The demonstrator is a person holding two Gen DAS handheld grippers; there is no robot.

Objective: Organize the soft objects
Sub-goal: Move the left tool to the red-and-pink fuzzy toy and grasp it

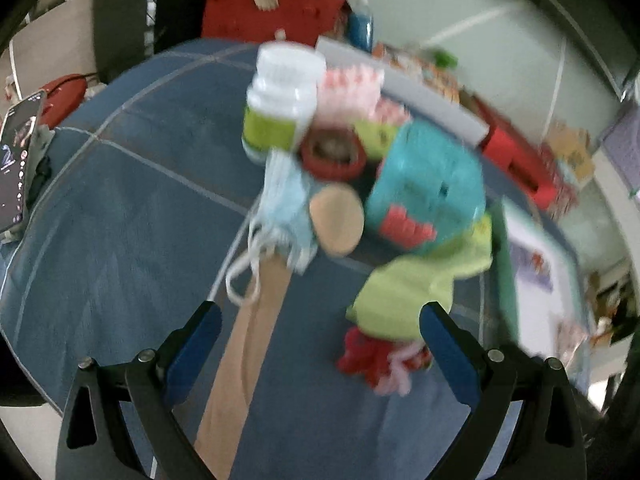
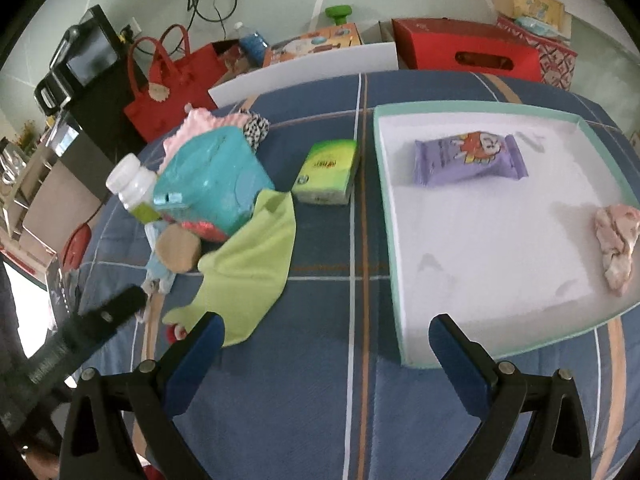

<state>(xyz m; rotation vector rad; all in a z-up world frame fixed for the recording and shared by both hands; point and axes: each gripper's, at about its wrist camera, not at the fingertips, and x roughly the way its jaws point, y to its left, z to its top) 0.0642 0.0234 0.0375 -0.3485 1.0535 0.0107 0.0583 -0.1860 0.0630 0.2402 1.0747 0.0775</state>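
A shallow white tray (image 2: 480,248) with a mint-green rim sits on the blue plaid cloth of the desk (image 2: 320,380), on the right side of the right wrist view. Inside it lie two things, well apart: a purple wipes packet (image 2: 468,158) near the far edge, its long axis running left to right along that edge, and a crumpled pink cloth (image 2: 616,246) against the right wall, stretched roughly near to far.

Left of the tray the remaining things cluster. A lime-green cloth (image 2: 248,268) is draped down from a teal tissue pack (image 2: 212,184), its long axis running diagonally toward the near left. A small green tissue box (image 2: 326,172) sits between the teal pack and the tray, just beside the tray's left rim. A white bottle (image 2: 134,188) with a green label, a round wooden disc (image 2: 178,248) and a pale blue face mask (image 1: 284,200) crowd the teal pack's left side. A red and pink yarn bundle (image 1: 376,360) lies at the green cloth's near end.

The left gripper (image 1: 320,344) hovers over this cluster, fingers spread apart and empty; that view is blurred. The right gripper (image 2: 326,356) hangs over bare cloth by the tray's near corner, fingers likewise wide apart, holding nothing.
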